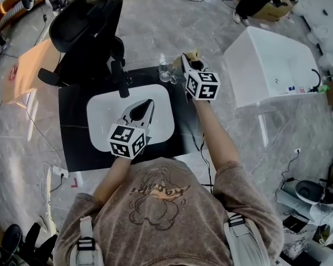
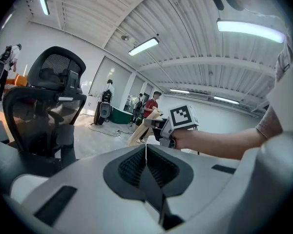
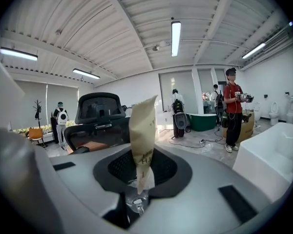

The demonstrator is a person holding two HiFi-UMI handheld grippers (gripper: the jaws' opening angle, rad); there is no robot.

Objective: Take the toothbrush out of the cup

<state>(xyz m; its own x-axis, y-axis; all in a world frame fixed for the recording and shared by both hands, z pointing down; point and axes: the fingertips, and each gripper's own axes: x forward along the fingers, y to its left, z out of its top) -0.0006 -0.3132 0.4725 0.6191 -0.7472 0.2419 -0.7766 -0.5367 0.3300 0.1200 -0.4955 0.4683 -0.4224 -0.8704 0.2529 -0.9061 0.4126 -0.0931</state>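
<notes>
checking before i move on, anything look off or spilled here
Nothing spilled or askew. The glass cup stands upright at the black mat's far edge; the right gripper grips a toothbrush in its tan paper wrapper.

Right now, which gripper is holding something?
The right gripper, clamped on the tan paper-wrapped toothbrush; the left gripper is shut with nothing between its jaws.

A tray (image 1: 100,115) lies centred on the mat (image 1: 72,148); from it, the cup (image 1: 166,71) stands at 1 o'clock, the chair (image 1: 83,26) at 11, the tub (image 1: 272,65) at 2.
</notes>
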